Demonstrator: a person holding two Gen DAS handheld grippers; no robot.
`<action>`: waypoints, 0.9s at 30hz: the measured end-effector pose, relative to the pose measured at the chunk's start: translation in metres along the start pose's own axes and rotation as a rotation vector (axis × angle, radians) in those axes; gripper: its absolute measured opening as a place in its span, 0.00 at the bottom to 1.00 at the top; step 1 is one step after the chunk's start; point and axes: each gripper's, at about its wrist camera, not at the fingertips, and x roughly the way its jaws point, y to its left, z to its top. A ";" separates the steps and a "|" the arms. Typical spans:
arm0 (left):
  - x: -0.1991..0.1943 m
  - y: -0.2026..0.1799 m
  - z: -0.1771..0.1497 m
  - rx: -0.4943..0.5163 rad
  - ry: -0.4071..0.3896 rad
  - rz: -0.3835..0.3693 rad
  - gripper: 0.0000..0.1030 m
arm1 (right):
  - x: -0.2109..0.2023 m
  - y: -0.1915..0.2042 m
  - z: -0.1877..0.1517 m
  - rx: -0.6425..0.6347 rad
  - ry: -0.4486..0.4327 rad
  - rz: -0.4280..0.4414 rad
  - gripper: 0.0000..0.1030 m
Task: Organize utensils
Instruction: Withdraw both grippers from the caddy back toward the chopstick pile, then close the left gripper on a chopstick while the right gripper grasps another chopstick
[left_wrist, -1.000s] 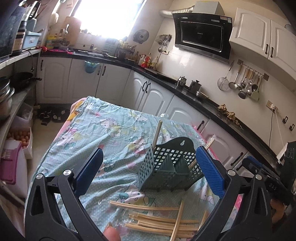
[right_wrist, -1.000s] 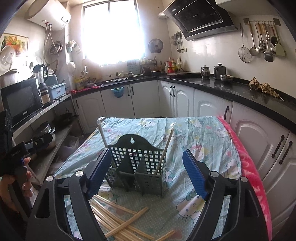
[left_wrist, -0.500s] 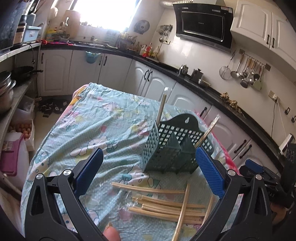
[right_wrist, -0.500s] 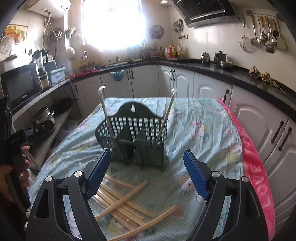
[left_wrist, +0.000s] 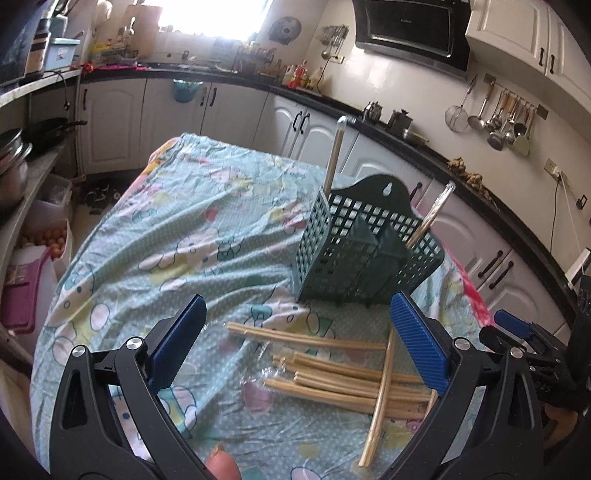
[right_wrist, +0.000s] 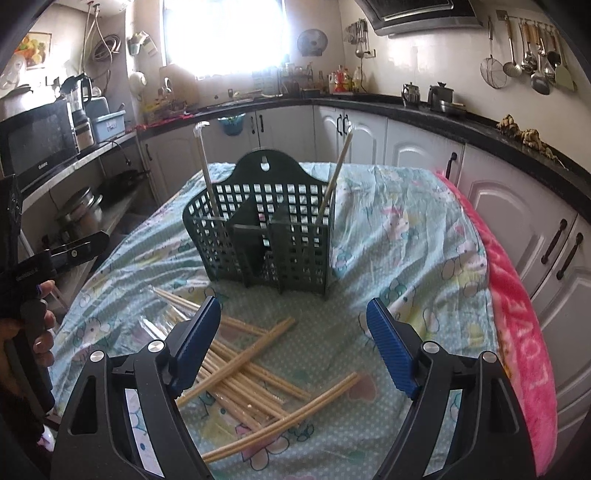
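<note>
Change: against the pictures from a second ago, both my wrist views have tipped down. The loose chopsticks (right_wrist: 243, 373) now fill the lower middle of each frame, and the caddy (right_wrist: 266, 236) has slid up toward the centre.
Left gripper (left_wrist: 295, 343): jaws wide apart, nothing between the pads; it hangs over the left end of the pile, clear of the sticks.
Right gripper (right_wrist: 293, 343): also spread wide and empty; several sticks lie in the gap below it, none touched as far as I can tell.
Caddy: green lattice basket, upright on the patterned cloth (left_wrist: 177, 229), centre right in the left view, upper centre in the right view.
Already sorted: two sticks stand in it, one in each outer compartment (right_wrist: 205, 173); the middle cells look empty.
Pile: about ten sticks, crossed and overlapping, just in front of the caddy.
Meaning: I judge we are lining up for the next pick; most of the job remains.
Risk: the crossed sticks may drag a neighbour along when one is lifted.
</note>
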 end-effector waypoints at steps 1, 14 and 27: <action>0.003 0.001 -0.003 -0.001 0.010 0.002 0.90 | 0.001 -0.001 -0.002 0.001 0.006 -0.001 0.76; 0.034 0.026 -0.029 -0.107 0.128 -0.015 0.90 | 0.022 -0.013 -0.032 0.025 0.106 -0.053 0.76; 0.082 0.058 -0.032 -0.305 0.249 -0.080 0.69 | 0.048 -0.039 -0.051 0.121 0.223 -0.069 0.76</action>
